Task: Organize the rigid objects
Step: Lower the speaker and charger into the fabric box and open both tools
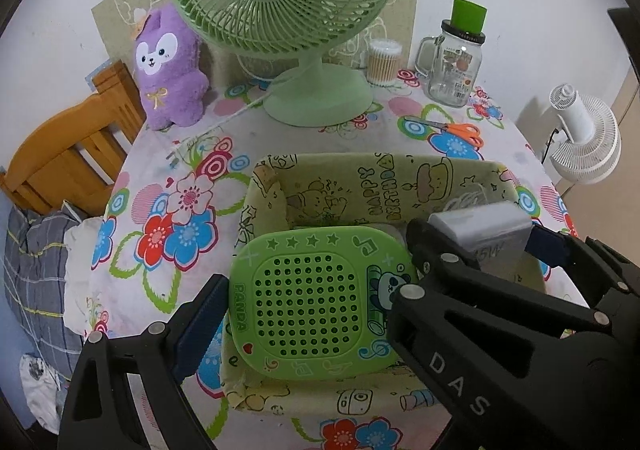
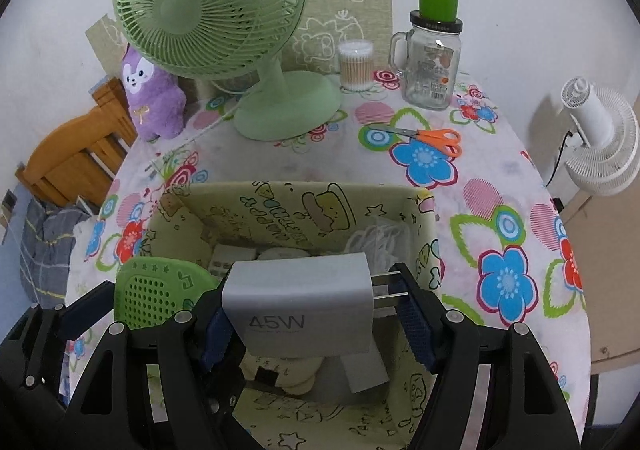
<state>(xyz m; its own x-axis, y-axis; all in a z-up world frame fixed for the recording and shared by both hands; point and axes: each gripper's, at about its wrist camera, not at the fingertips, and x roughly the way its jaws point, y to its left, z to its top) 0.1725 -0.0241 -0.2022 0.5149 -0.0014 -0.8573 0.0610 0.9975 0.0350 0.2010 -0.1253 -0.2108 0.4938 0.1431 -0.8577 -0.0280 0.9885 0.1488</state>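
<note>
Currently the right gripper (image 2: 316, 314) clamps the stiff, smooth charger (image 2: 298, 306) by its flat sides above the box (image 2: 428, 209), while the left gripper (image 1: 312, 306) pinches the light, rigid panda lid (image 1: 316, 298) edgewise over it.

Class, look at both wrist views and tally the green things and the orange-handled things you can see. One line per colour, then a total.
Green: 3, namely the desk fan, the jar's cap and the PANDA perforated plate.
Orange-handled: 1, the scissors.
Total: 4
</note>
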